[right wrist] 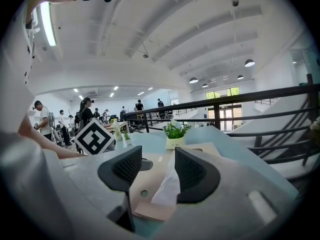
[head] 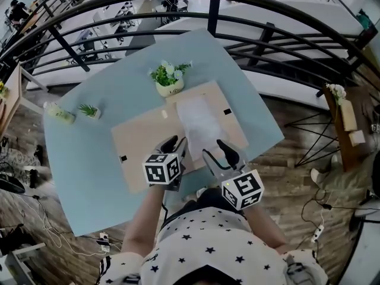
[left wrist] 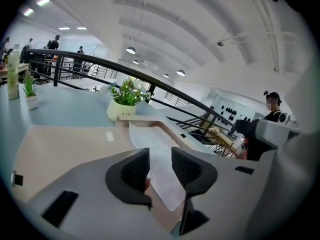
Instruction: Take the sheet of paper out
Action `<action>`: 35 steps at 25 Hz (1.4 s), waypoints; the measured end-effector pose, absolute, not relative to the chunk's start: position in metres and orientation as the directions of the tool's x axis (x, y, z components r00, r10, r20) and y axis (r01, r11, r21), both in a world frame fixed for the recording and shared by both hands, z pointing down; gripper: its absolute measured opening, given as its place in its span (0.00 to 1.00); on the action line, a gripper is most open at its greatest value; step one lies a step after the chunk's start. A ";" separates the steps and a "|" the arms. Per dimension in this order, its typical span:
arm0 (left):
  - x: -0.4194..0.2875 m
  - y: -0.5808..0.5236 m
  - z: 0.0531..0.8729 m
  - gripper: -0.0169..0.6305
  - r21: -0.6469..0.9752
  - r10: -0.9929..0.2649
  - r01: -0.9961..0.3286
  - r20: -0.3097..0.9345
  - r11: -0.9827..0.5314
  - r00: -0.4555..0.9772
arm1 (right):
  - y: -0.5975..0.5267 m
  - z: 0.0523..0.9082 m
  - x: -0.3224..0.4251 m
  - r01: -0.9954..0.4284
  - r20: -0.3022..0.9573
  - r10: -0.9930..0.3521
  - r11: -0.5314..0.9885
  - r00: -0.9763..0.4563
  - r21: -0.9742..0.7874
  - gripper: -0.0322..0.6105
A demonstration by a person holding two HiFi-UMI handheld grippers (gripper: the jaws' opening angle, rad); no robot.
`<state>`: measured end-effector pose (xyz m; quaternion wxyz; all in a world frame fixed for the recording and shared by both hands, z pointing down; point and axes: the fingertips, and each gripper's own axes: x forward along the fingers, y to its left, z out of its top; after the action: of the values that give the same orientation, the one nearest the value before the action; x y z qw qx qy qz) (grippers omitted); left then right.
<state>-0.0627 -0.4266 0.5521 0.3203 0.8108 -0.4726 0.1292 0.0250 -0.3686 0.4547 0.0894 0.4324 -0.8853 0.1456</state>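
Observation:
A white sheet of paper lies on the right half of an opened tan folder on the light blue table. My left gripper hovers over the folder's near edge, just left of the sheet, jaws open and empty. In the left gripper view the paper shows through the gap of that gripper, below the pads. My right gripper is open at the sheet's near right corner. In the right gripper view the paper and folder lie beneath the open gripper.
A white pot with a green plant stands at the folder's far edge. A small potted plant and a bottle sit at the table's left. A black railing runs behind the table. The person's torso fills the bottom of the view.

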 end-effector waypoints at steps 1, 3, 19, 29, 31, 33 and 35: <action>-0.061 -0.431 0.558 0.23 0.398 -0.675 -0.851 0.525 -0.344 0.518 | -0.374 0.457 0.027 -0.791 0.289 -0.737 0.584 -0.611 -0.183 0.36; -0.058 -0.438 0.569 0.23 0.398 -0.661 -0.855 0.548 -0.334 0.513 | -0.384 0.461 0.029 -0.789 0.298 -0.731 0.585 -0.614 -0.189 0.36; -0.049 -0.481 0.623 0.23 0.404 -0.594 -0.871 0.640 -0.278 0.487 | -0.425 0.485 0.037 -0.769 0.348 -0.688 0.600 -0.637 -0.220 0.36; -0.044 -0.496 0.643 0.24 0.400 -0.559 -0.885 0.688 -0.239 0.462 | -0.439 0.491 0.037 -0.757 0.359 -0.669 0.610 -0.651 -0.234 0.36; -0.042 -0.499 0.646 0.24 0.396 -0.540 -0.887 0.705 -0.239 0.460 | -0.441 0.492 0.037 -0.756 0.360 -0.668 0.611 -0.652 -0.235 0.36; -0.039 -0.499 0.652 0.24 0.379 -0.513 -0.892 0.730 -0.246 0.452 | -0.443 0.493 0.037 -0.756 0.361 -0.667 0.610 -0.651 -0.237 0.36; -0.038 -0.500 0.654 0.24 0.356 -0.502 -0.900 0.747 -0.252 0.436 | -0.445 0.494 0.038 -0.758 0.363 -0.669 0.607 -0.649 -0.238 0.36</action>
<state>-0.0380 -0.5001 0.6536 0.3946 0.7500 -0.4672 0.2521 0.0382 -0.4451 0.4936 0.1193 0.4017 -0.8884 0.1878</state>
